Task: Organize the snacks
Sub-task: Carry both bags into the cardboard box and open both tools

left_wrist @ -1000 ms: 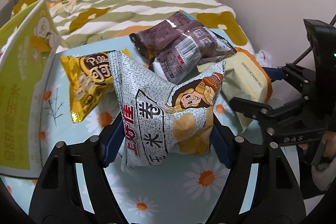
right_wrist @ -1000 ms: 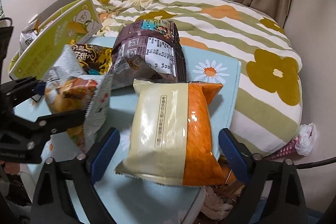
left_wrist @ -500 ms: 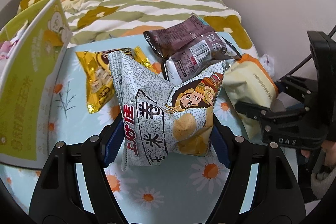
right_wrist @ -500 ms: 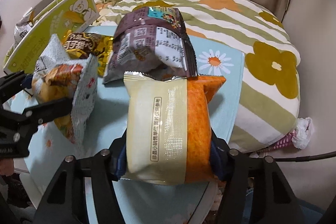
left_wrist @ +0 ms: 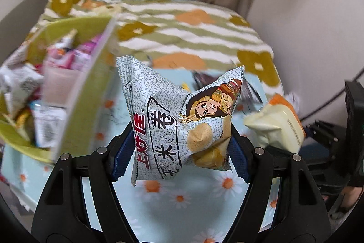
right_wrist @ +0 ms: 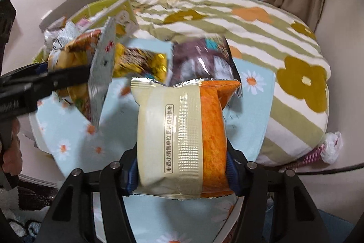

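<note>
- The left tool pinches a grey speckled crisp bag with a cartoon face between its blue pads, the bag held clear above the daisy-print light-blue cloth on the desk.
- The right tool is pressed onto a cream-and-orange plastic snack packet, gripped at both sides and lifted off the cloth.
- To the left stands an open yellow-green cardboard box with blurred packets inside.
- A gold wrapper and a dark purple foil packet lie on the cloth behind the packet.
- A striped flowered quilt covers the bed beyond.
</note>
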`<state>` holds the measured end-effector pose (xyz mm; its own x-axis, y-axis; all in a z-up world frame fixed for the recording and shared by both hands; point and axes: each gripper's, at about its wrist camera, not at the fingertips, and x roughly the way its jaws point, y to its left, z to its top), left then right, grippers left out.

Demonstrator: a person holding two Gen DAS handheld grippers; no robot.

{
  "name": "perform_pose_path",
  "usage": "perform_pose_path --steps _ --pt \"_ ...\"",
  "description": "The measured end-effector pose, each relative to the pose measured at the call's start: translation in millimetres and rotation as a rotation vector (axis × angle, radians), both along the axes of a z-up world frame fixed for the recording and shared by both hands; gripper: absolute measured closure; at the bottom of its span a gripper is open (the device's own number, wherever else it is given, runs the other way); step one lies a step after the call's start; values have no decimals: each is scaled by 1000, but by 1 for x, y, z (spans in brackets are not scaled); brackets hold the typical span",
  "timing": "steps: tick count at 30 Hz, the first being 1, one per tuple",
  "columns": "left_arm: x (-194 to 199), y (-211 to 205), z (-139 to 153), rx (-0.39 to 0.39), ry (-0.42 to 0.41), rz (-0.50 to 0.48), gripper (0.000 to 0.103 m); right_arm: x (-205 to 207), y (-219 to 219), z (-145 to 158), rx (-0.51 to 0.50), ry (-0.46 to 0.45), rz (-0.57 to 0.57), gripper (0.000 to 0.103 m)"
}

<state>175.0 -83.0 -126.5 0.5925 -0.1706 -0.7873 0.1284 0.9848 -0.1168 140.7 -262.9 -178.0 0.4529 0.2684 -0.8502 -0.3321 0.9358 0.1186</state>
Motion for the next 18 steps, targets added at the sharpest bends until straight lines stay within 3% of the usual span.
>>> perform_pose_path --steps 9,18 --pt "35 98 61 0 -74 125 29 33 66 67 24 -111 77 46" --pt "109 204 98 11 -87 138 28 104 169 111 98 -163 90 46"
